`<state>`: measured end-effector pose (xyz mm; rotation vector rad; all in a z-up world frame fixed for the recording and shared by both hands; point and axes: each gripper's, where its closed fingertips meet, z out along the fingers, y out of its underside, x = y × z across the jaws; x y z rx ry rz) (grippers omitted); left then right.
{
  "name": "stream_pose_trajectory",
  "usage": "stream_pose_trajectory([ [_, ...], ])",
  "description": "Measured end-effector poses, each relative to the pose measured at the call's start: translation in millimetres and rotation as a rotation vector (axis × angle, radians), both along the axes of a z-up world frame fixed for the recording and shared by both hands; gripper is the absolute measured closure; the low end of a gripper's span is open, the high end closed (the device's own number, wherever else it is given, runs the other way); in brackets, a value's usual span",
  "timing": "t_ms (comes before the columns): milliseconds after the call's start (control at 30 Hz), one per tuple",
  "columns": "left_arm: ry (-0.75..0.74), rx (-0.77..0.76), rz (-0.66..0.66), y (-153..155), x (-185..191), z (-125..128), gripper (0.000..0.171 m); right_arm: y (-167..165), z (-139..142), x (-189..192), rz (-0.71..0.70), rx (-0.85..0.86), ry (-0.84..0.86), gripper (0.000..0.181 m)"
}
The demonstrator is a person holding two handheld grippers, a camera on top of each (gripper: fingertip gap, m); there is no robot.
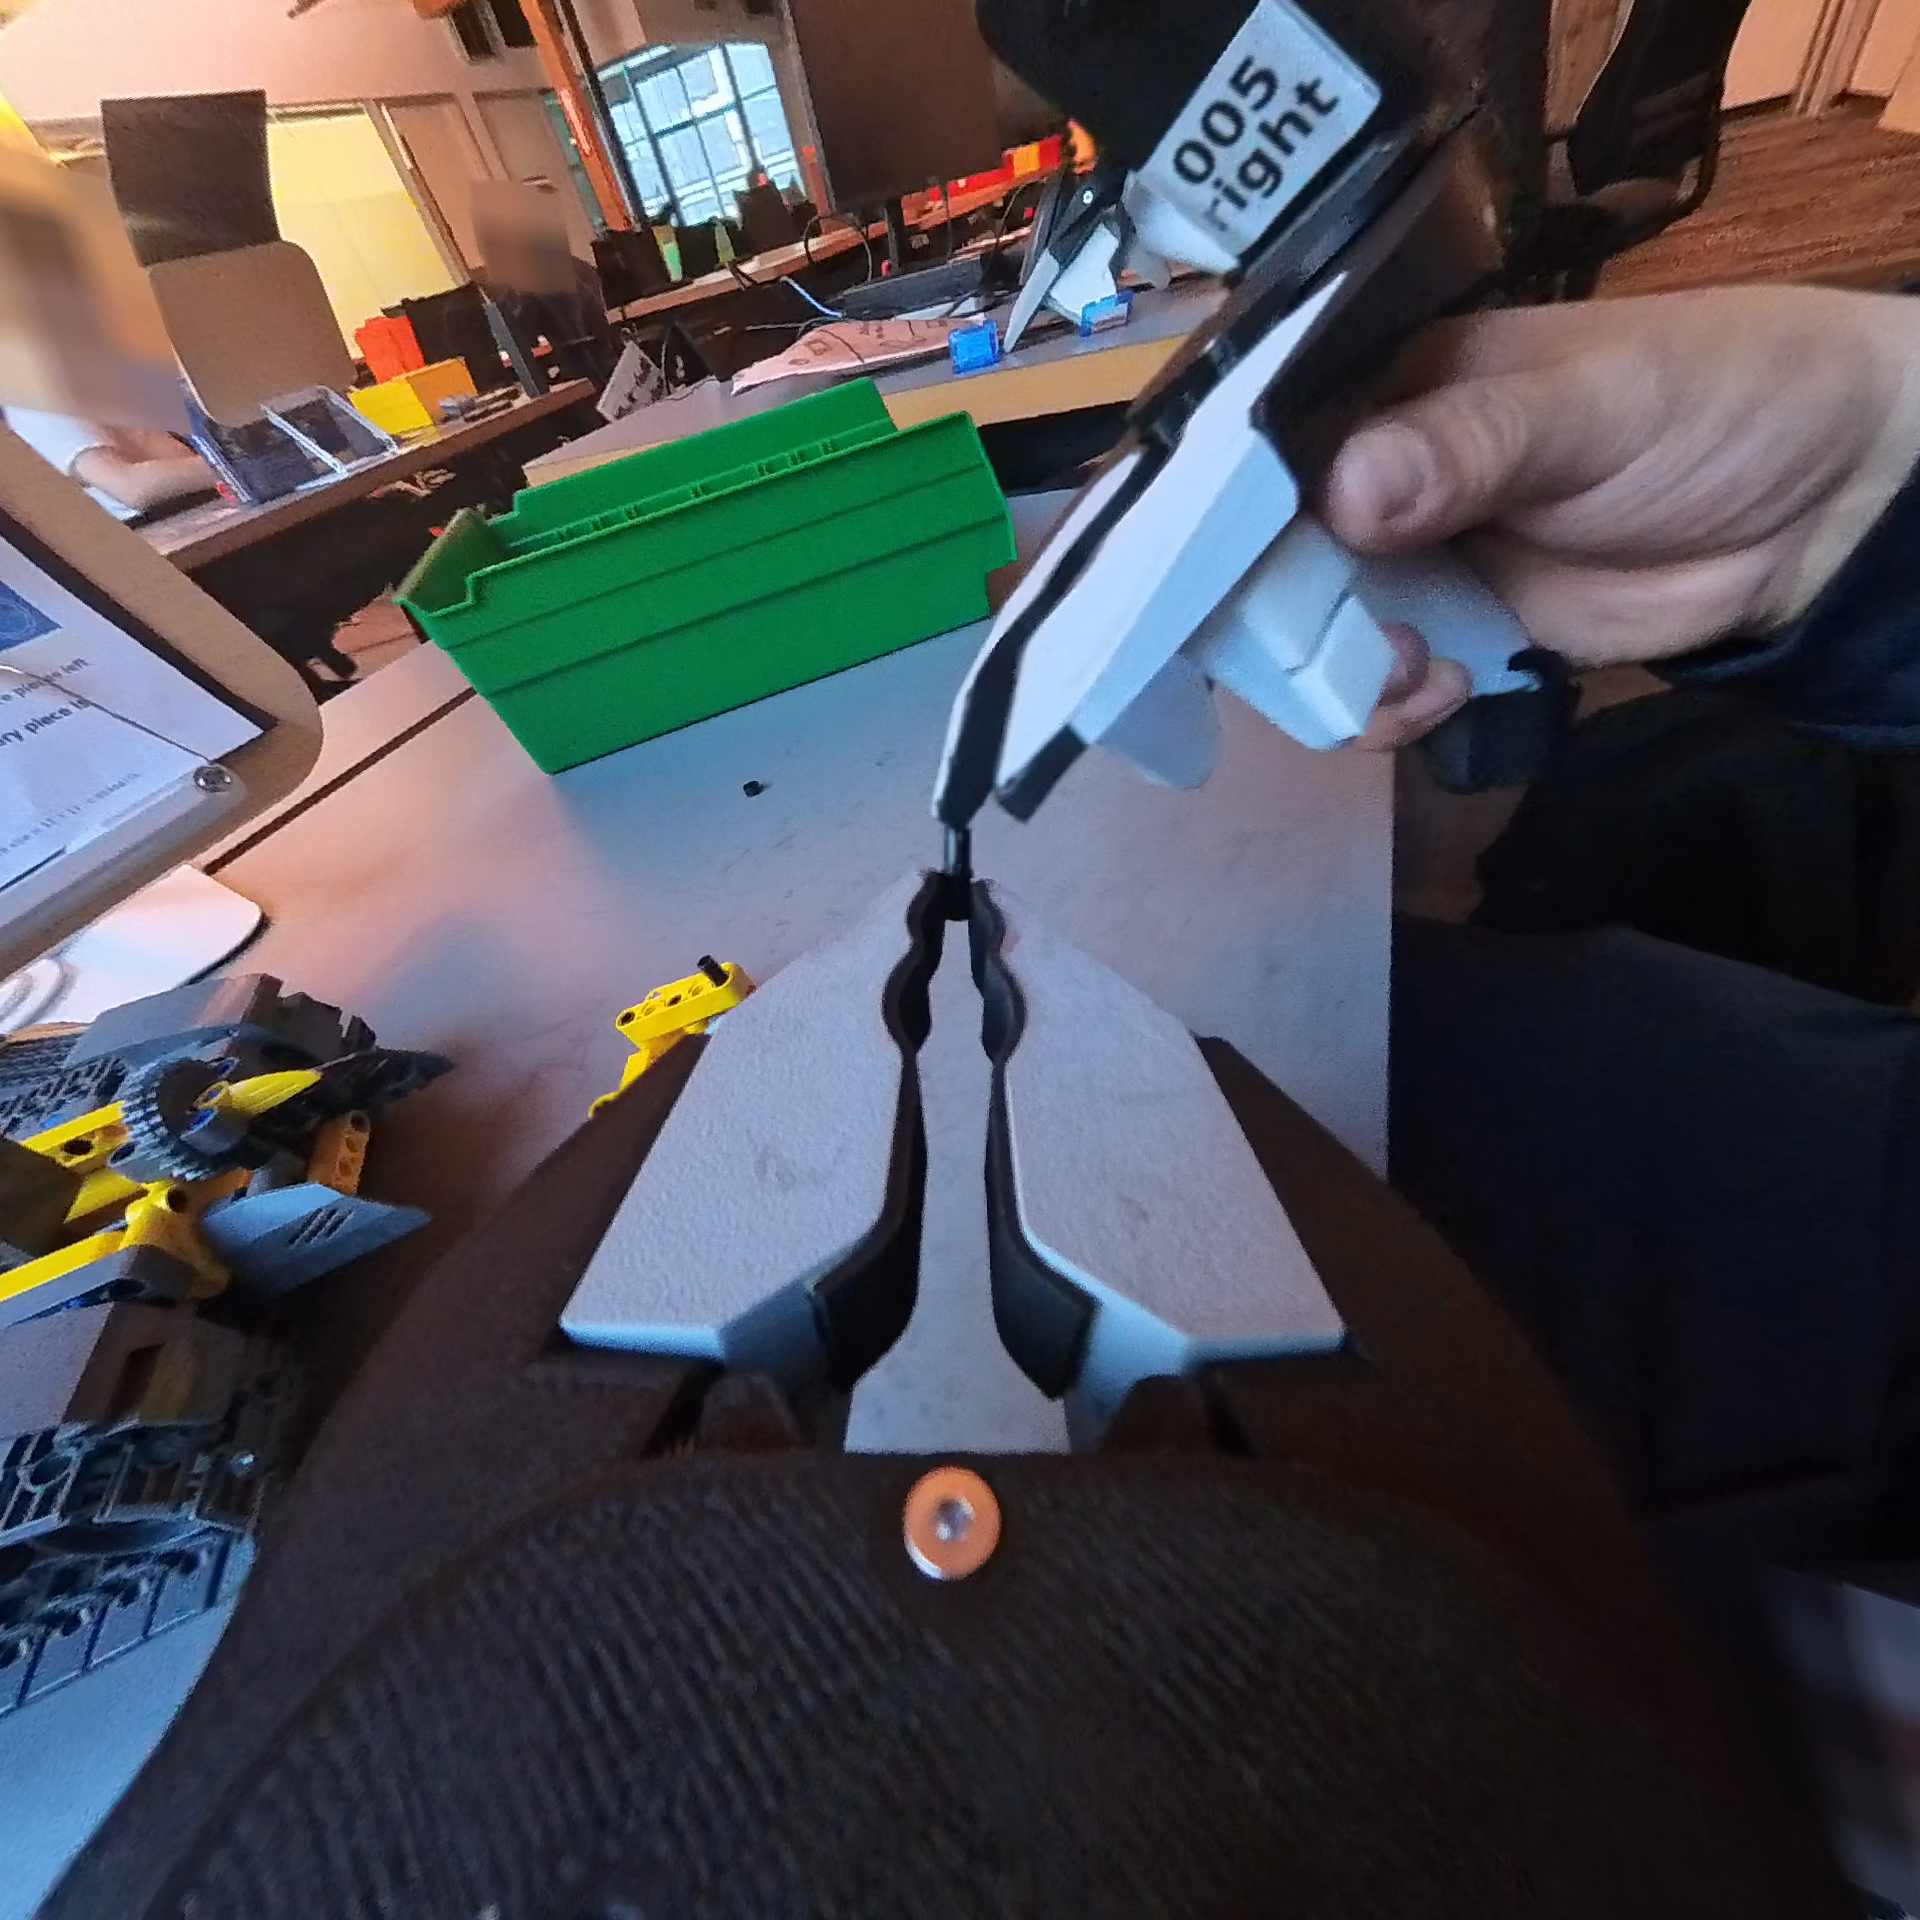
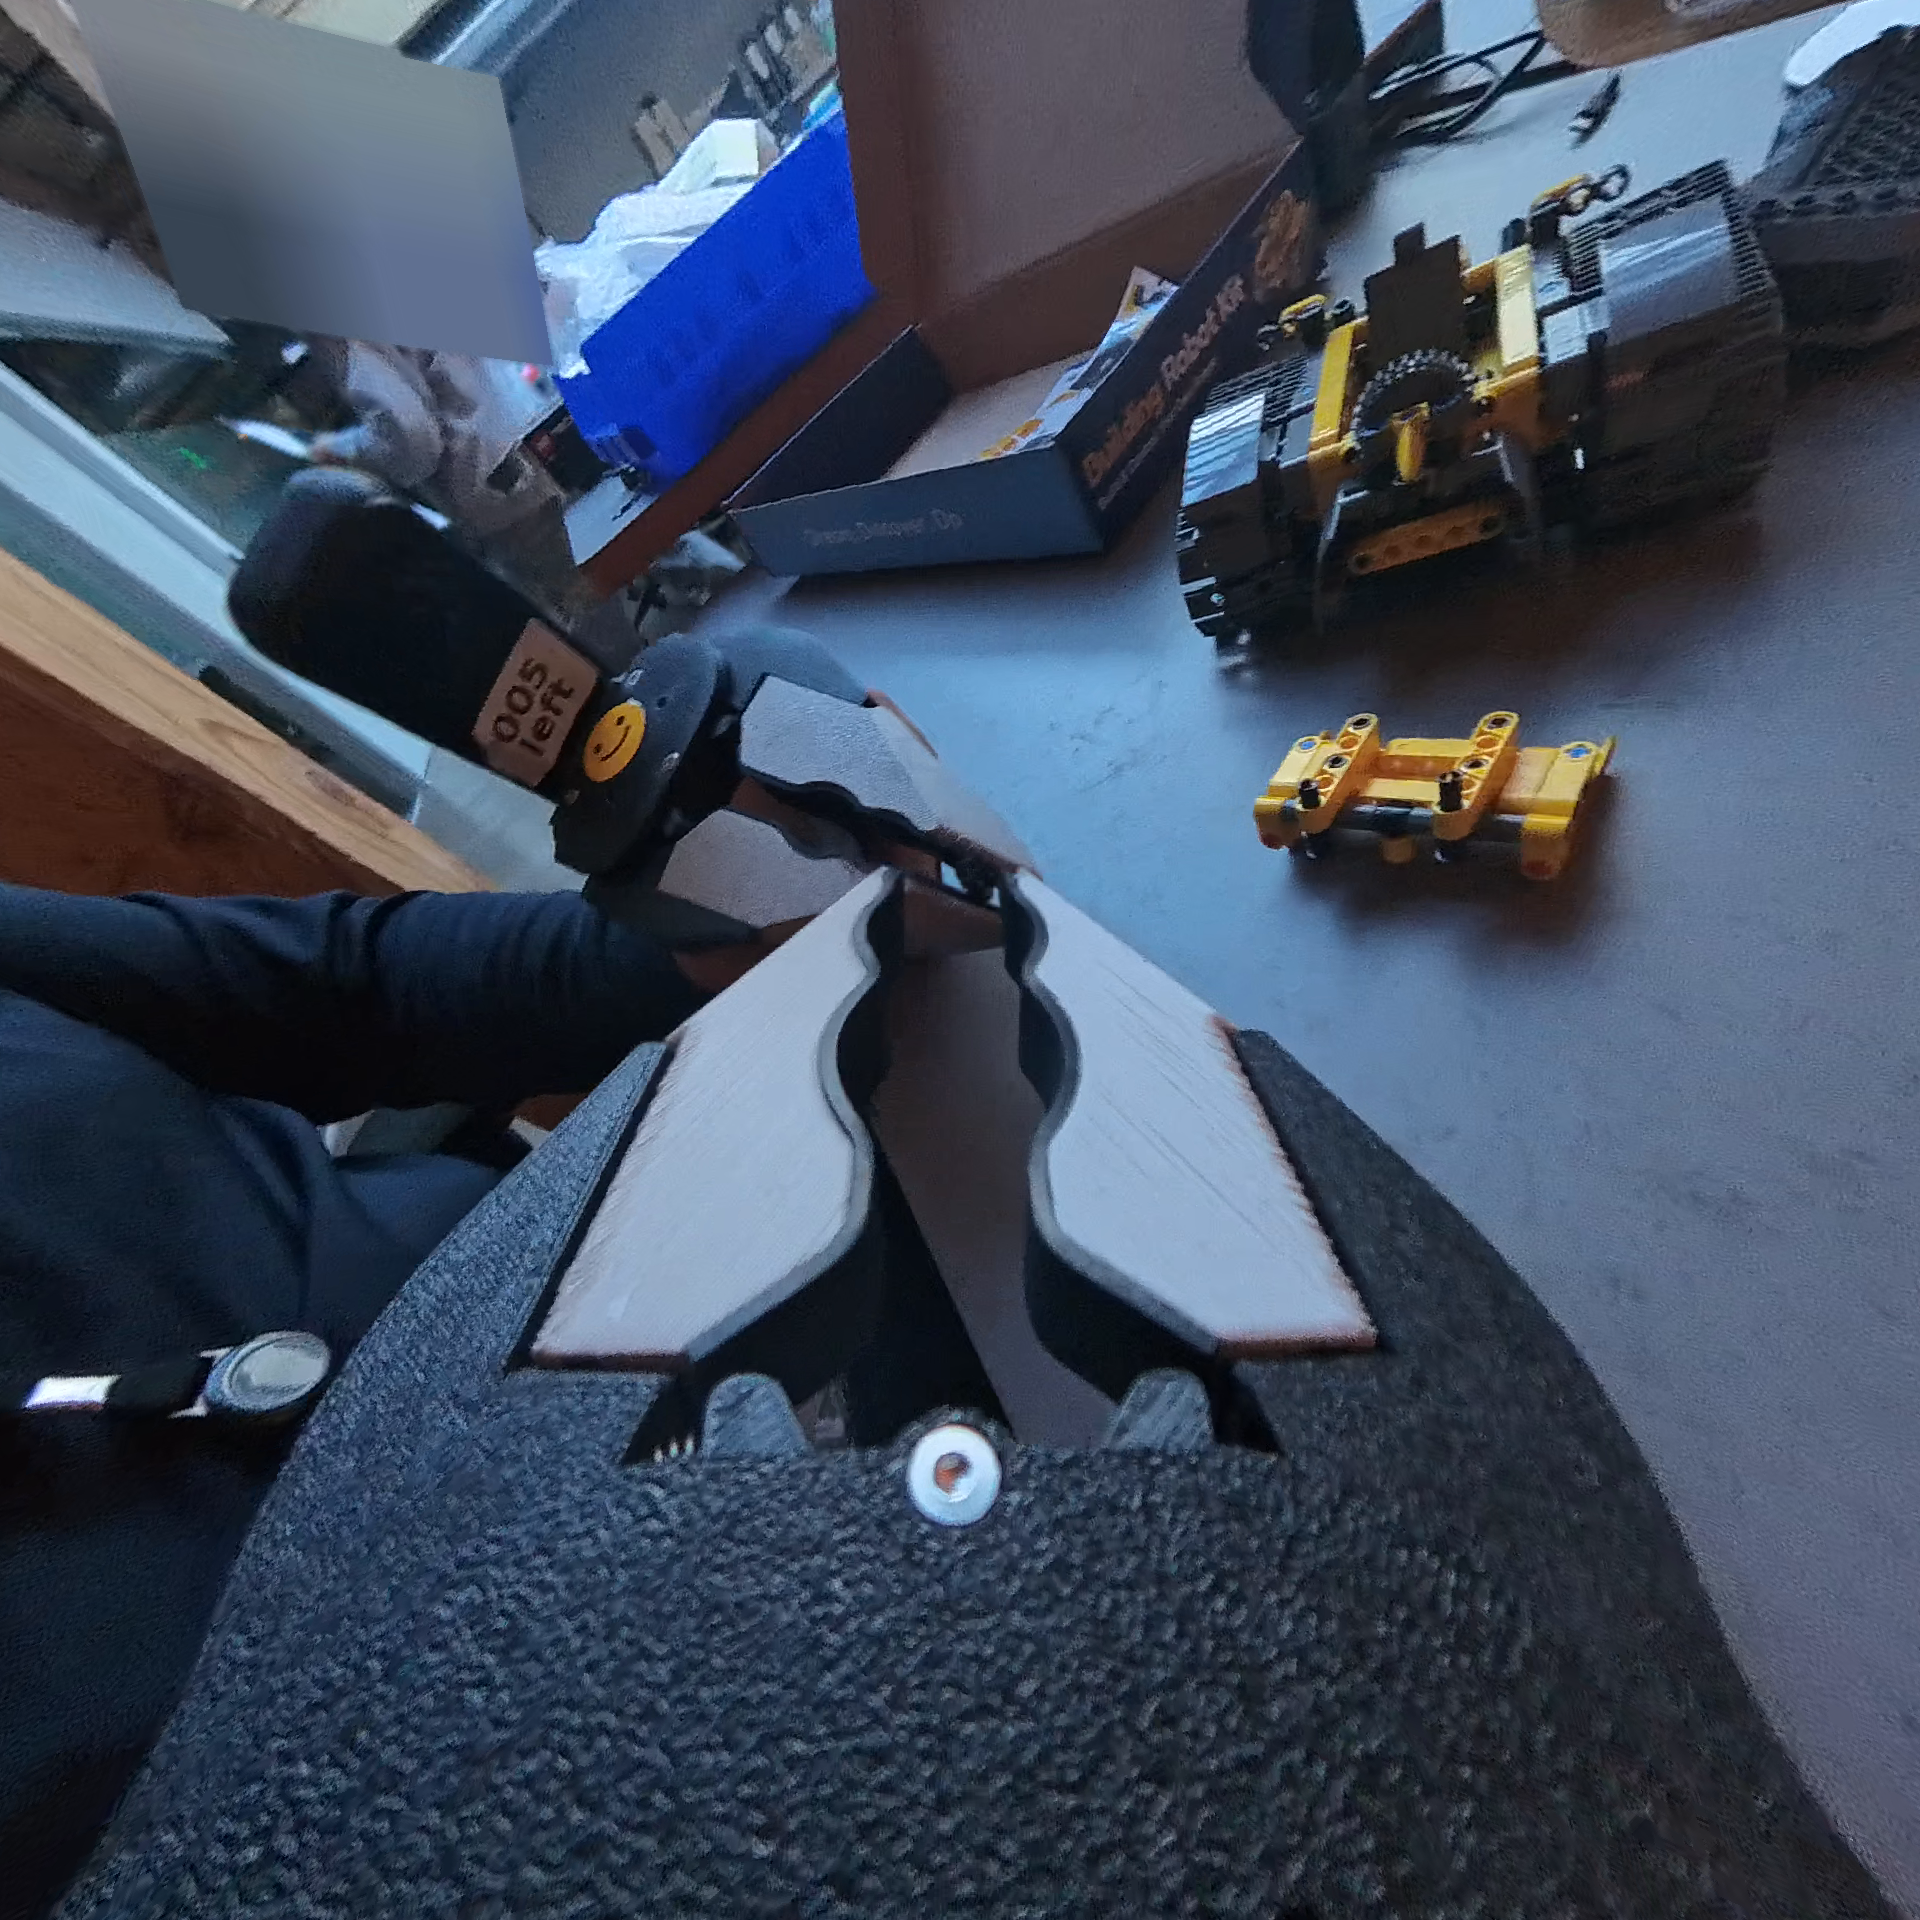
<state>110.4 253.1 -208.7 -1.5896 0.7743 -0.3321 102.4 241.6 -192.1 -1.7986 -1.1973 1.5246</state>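
Observation:
My left gripper (image 1: 951, 902) is shut on the lower end of a small black pin (image 1: 957, 854), held above the grey table (image 1: 623, 852). My right gripper (image 1: 977, 816) comes down from the upper right in a person's hand (image 1: 1621, 488) and pinches the pin's upper end. In the right wrist view my right gripper (image 2: 951, 885) meets the tips of the left gripper (image 2: 982, 868) from the left, with the pin (image 2: 975, 875) barely visible between them. A yellow brick assembly (image 2: 1434, 790) lies on the table to the right; it also shows in the left wrist view (image 1: 681, 1003).
A yellow and black tracked brick vehicle (image 2: 1475, 416) stands behind the yellow assembly and shows at the left (image 1: 156, 1195). A green bin (image 1: 707, 582) stands at the back, a loose black piece (image 1: 750, 789) before it. A dark box (image 2: 935, 509) and a screen (image 1: 104, 665) stand nearby. Both grippers' tips are close together, under 4 cm apart.

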Motion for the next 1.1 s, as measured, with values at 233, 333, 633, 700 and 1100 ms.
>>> stream_pose_trajectory([
  [233, 0.079, 0.015, 0.038, 3, 0, -6, 0.17, 3, -12, -6, -0.035, 0.04, -0.013, 0.179],
  [333, 0.067, 0.015, 0.053, 5, -2, -5, 0.169, 5, -11, -6, -0.046, 0.091, -0.01, 0.18],
  [633, -0.07, -0.045, 0.088, 12, -17, 2, 0.161, 127, 67, 64, -0.433, 0.321, 0.084, 0.18],
  [700, -0.061, -0.048, 0.086, 12, -16, 1, 0.162, 186, 96, 101, -0.625, 0.427, 0.077, 0.18],
  [1100, -0.049, -0.052, 0.074, 11, -14, -1, 0.165, 311, 43, 180, -0.807, 0.324, -0.354, 0.163],
])
